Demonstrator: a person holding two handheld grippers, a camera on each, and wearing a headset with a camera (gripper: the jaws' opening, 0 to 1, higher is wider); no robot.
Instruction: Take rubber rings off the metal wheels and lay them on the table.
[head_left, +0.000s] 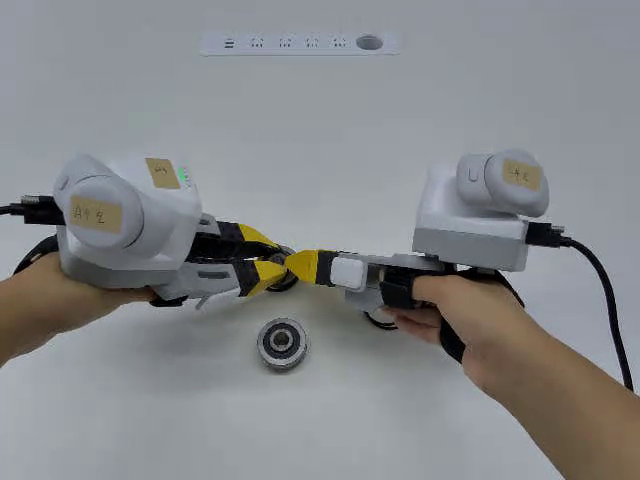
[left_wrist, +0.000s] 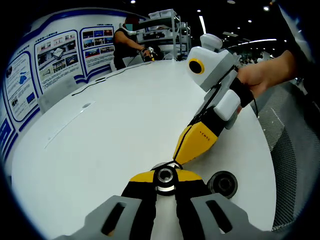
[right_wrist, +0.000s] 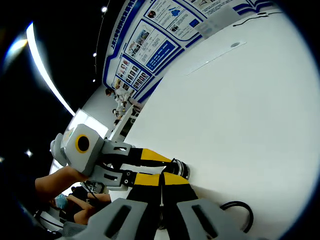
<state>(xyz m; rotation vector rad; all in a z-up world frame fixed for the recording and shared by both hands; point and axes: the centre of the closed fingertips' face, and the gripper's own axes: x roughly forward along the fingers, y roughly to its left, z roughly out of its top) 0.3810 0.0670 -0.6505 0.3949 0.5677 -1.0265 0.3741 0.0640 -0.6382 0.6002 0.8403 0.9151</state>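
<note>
Low in the centre of the head view, a loose metal wheel (head_left: 283, 343) lies flat on the white table (head_left: 330, 150), with bare surface all round it. Just above it the two grippers meet tip to tip. The left gripper (head_left: 262, 270) is clamped on a second wheel (left_wrist: 165, 179). The right gripper (head_left: 302, 266), its jaws pressed together, touches that wheel's upper rim; whether it pinches rubber cannot be told. Beyond them the table runs open to a power strip (head_left: 300, 43) near the top edge of the frame.
</note>
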